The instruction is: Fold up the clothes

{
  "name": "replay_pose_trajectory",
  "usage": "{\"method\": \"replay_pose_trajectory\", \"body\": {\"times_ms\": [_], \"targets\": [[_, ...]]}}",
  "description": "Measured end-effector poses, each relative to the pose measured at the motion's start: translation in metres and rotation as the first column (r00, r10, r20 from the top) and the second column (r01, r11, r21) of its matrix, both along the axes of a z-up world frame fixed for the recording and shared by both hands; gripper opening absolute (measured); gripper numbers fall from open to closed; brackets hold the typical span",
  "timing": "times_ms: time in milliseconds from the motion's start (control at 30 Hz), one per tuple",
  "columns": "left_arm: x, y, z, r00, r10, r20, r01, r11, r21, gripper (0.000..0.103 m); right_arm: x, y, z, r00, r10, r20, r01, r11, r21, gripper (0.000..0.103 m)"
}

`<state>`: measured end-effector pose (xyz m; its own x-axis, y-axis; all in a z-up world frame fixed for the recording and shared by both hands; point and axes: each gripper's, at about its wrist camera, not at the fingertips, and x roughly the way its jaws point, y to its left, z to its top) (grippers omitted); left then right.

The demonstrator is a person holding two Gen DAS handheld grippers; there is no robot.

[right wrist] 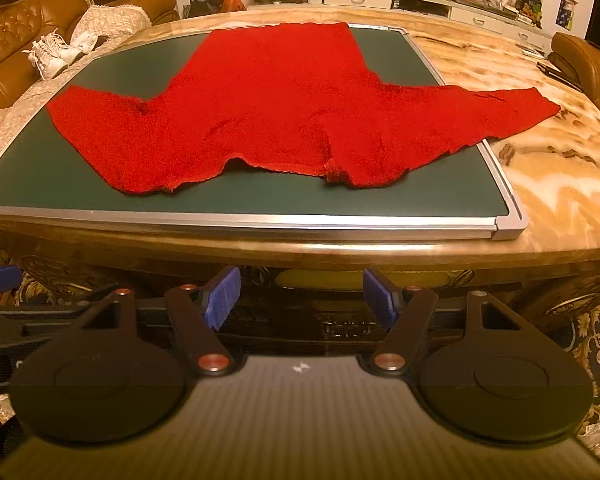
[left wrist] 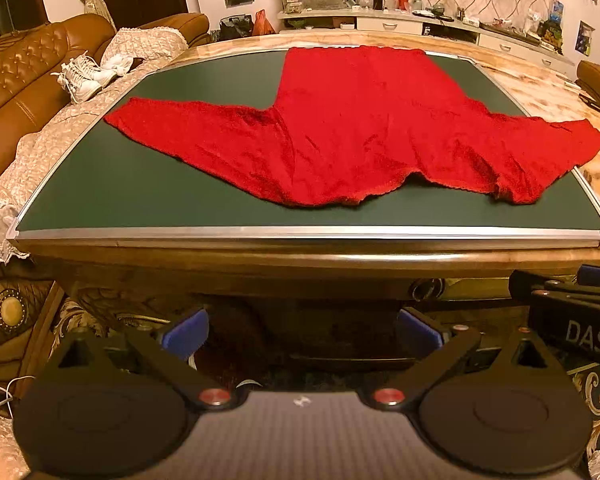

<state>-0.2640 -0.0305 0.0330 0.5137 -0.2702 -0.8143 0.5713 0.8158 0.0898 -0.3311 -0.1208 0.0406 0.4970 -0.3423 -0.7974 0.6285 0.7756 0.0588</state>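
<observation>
**Item: red sweater** (left wrist: pixel 356 128). Long-sleeved, fuzzy-piled knit, laid flat and spread open on the green mat (left wrist: pixel 140 184), neck opening toward the near edge, hem at the far edge. Left sleeve (left wrist: pixel 188 132) lies wholly on the mat. Right sleeve (right wrist: pixel 472 108) runs over the mat's metal frame, and its cuff rests on the marble-patterned tabletop (right wrist: pixel 560 184).

**Handling (judged):** Soft, limp and light; it will drape and sag when lifted and hold no shape of its own. The plush pile should grip the pads well and drag somewhat on the mat. Not fragile. A few shallow wrinkles lie across the body and near the neckline.

**Where to take hold (judged):** Cuffs or shoulder seams for folding the sleeves inward; the near shoulder corners or the far hem corners for the lengthwise fold. Pinch the edge through both layers.

**Surfaces:** Mat is smooth, matte, dark green and rectangular with a silvery rim; the tabletop is glossy, veined cream and amber stone with a carved wooden apron.

**Tools:** left gripper (left wrist: pixel 302 336) has blue ribbed pads (left wrist: pixel 186 336) and jaws spread wide with nothing between them. It hangs below the near table edge, well short of the garment. right gripper (right wrist: pixel 300 300) is likewise wide and empty, in front of the table apron.

**Surroundings:** Tan tufted leather sofa (left wrist: pixel 24 80) at far left.
</observation>
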Motion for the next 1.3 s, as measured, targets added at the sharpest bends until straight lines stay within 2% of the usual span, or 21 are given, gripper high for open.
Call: {"method": "replay_pose_trajectory", "body": {"times_ms": [1300], "targets": [[-0.001,0.001,-0.007,1.0,0.01,0.006,-0.01,1.0,-0.007,0.103,-0.005,0.001,-0.014,1.0,-0.015,0.016,0.015,1.0,0.015,0.076]]}}
